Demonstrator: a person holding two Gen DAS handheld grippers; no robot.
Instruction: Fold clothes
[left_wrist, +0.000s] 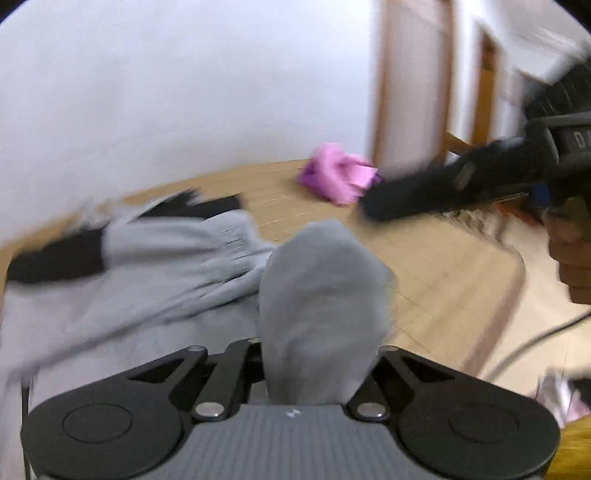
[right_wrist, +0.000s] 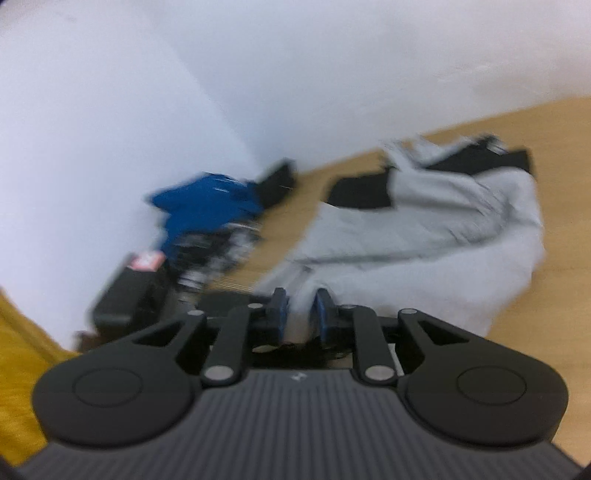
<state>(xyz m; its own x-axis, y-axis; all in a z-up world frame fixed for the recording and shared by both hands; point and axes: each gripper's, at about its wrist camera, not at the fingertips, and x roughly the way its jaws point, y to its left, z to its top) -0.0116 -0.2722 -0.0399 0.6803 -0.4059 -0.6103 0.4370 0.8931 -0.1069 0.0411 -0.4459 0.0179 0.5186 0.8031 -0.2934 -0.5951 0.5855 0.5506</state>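
The soft light-grey garment with black panels (right_wrist: 424, 236) lies rumpled on the pale wooden tabletop (left_wrist: 443, 280), spreading from the right gripper (right_wrist: 301, 314) toward one o'clock. That gripper's blue-padded fingers (right_wrist: 325, 314) are pressed onto a fold of its edge. In the left wrist view the left gripper (left_wrist: 317, 369) pinches a rounded hump of the same grey knit, which rises at twelve o'clock and hides the fingertips; the ribbed, creased body stretches away toward ten o'clock. A crumpled pink cloth (left_wrist: 338, 173) sits at one o'clock. A bunched blue fabric (right_wrist: 207, 206) lies at ten o'clock of the right gripper.
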